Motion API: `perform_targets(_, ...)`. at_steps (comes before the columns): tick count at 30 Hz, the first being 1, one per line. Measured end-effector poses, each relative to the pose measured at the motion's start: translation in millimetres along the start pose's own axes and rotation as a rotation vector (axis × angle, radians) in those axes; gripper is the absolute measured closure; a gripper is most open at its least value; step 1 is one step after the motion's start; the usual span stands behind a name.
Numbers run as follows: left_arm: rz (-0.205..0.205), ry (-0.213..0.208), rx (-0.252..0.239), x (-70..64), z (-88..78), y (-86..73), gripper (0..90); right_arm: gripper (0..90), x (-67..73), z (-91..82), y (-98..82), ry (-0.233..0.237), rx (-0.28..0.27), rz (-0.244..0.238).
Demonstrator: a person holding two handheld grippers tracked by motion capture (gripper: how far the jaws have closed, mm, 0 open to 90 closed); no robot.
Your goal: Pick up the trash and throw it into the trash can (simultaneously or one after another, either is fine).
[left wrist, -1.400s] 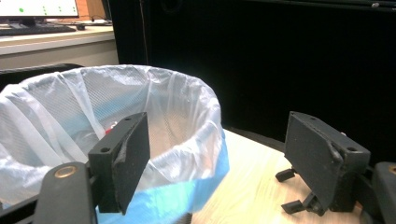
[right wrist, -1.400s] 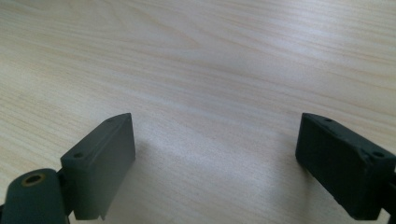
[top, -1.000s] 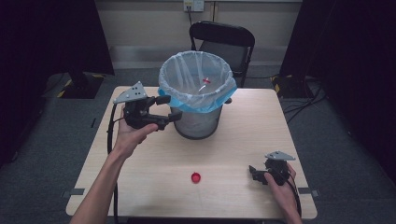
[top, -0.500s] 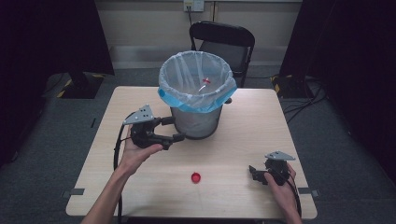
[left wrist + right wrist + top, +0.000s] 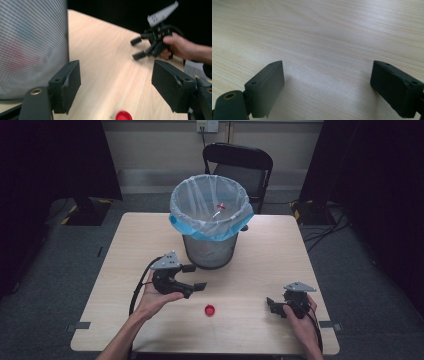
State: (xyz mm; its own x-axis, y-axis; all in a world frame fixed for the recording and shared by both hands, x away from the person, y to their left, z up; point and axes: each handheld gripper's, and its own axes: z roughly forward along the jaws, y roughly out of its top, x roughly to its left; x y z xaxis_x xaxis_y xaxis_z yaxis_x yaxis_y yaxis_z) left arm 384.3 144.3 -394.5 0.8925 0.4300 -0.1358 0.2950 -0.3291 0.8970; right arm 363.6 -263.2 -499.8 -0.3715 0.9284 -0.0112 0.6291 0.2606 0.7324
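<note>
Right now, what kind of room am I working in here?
Most likely a lab or studio set up for recording: a plain wooden table ringed by dark curtains, loose cables on the grey floor, and a mesh bin with a folding chair behind it.

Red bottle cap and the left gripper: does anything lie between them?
No. In the high view, bare tabletop separates the open left gripper from the red bottle cap; the left gripper view agrees.

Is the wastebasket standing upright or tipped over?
Upright: the wastebasket stands on the table, its bag-lined opening facing up.
</note>
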Motion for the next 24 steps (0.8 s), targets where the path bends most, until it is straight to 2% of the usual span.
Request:
perform_targets(4, 0.002, -0.011, 0.032, -3.1, 10.0, -10.4, 20.6, 11.2, 0.0, 0.0, 0.0, 0.000, 0.000, 0.000)
perform_targets(9, -0.024, -0.015, 0.090, -4.8, 22.7, -31.4, 20.6, 11.2, 0.0, 0.0, 0.0, 0.000, 0.000, 0.000)
perform_targets(15, -0.048, -0.018, 0.122, -6.6, 32.1, -48.6, 22.9, 11.2, 0.0, 0.0, 0.0, 0.000, 0.000, 0.000)
perform_targets(18, -0.039, -0.022, 0.152, -9.6, 39.0, -53.6, 23.0, 11.2, 0.0, 0.0, 0.0, 0.000, 0.000, 0.000)
perform_targets(19, -0.032, -0.032, 0.157, -11.6, 43.6, -57.2, 27.0, 11.1, 0.0, 0.0, 0.0, 0.000, 0.000, 0.000)
perform_targets(21, -0.013, -0.037, 0.194, -12.0, 48.6, -60.4, 29.2, 11.2, 0.0, 0.0, 0.0, 0.000, 0.000, 0.000)
perform_targets(23, -0.015, -0.036, 0.198, -11.7, 51.2, -62.5, 32.7, 11.2, 0.0, 0.0, 0.0, 0.000, 0.000, 0.000)
perform_targets(24, -0.017, -0.046, 0.218, -11.8, 56.4, -66.2, 33.4, 11.2, 0.0, 0.0, 0.0, 0.000, 0.000, 0.000)
